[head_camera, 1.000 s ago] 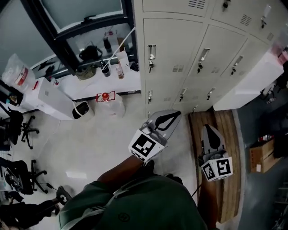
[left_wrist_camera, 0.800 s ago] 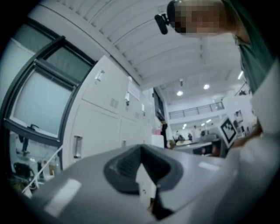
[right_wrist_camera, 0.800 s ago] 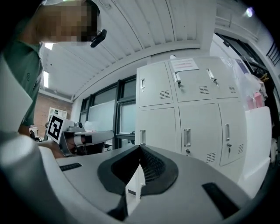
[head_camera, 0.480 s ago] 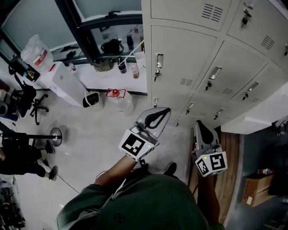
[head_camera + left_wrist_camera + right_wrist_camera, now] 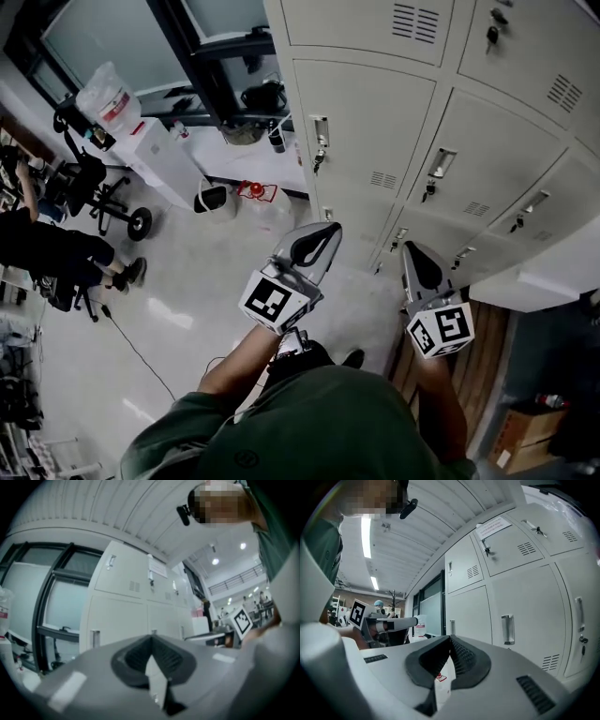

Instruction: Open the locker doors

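Office-type room with a pale glossy floor (image 5: 187,291); a bank of cream metal lockers (image 5: 370,112) stands along its far edge. On the left gripper (image 5: 328,229) the fingers (image 5: 133,656) are pressed together tip to tip, with nothing between them. On the right gripper (image 5: 411,249) the fingers (image 5: 464,660) are also closed and empty. Both hang in the air ahead of the green top (image 5: 319,422), pointed toward the lockers and touching nothing. The left one aims roughly toward the door with the upright silver handle (image 5: 320,142). The right one sits lower, under the neighbouring door with the second handle (image 5: 439,163), which has a small lock just beneath it. Every door in view is closed. Off to the left are a white water dispenser (image 5: 117,103), a black office chair (image 5: 98,187) and a bystander in dark clothes (image 5: 42,253).

Step, as I judge it: approach only, no door started. The next move calls for bringing one gripper up to a handle, parting the fingers, setting them around the handle edge, then pulling out along the hinge arc. Can't tell whether the doors are locked.
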The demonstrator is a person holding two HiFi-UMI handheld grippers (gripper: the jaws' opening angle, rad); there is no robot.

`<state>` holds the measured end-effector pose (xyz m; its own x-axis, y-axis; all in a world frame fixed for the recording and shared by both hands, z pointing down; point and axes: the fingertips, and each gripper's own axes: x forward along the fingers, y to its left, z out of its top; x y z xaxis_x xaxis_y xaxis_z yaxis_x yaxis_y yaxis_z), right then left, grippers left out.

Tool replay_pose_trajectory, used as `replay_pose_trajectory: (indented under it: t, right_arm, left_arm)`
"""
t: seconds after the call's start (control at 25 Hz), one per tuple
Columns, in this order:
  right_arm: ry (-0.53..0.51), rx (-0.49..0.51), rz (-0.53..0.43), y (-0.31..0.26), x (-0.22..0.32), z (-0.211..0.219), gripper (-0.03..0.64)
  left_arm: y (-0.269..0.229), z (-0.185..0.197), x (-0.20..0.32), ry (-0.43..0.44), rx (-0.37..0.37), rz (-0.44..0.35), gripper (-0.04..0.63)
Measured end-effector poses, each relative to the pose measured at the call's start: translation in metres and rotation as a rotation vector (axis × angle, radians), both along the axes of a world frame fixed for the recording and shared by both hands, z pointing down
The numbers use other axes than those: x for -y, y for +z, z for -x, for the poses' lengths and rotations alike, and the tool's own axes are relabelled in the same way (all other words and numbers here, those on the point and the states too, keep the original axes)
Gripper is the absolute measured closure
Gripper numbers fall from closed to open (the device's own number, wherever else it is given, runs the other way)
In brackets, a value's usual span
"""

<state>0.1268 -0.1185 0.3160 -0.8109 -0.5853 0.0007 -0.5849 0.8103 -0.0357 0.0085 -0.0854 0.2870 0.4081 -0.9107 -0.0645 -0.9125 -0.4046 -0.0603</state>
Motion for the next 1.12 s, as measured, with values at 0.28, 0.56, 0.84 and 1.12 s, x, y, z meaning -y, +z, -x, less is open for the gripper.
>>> replay_pose_trajectory:
  t: [0.28, 0.56, 0.84, 1.12]
  right_arm:
    - [-0.053, 0.003, 0.033, 0.022, 0.018, 0.013, 0.612]
    - [-0.059, -0.039, 0.055, 0.046, 0.038, 0.051, 0.612]
    - [-0.046, -0.100, 0.117, 0.100, 0.060, 0.104, 0.611]
    - [-0.053, -0.157, 0.141, 0.180, 0.082, 0.173, 0.611]
  left_arm:
    - [0.002, 0.009, 0.005, -0.076, -0.005, -0.029, 0.595]
    - [0.020, 0.043, 0.019, -0.106, -0.059, 0.000, 0.595]
    - [0.062, 0.093, 0.041, -0.118, -0.012, 0.036, 0.595]
    - [0.100, 0.139, 0.059, -0.102, -0.032, 0.022, 0.595]
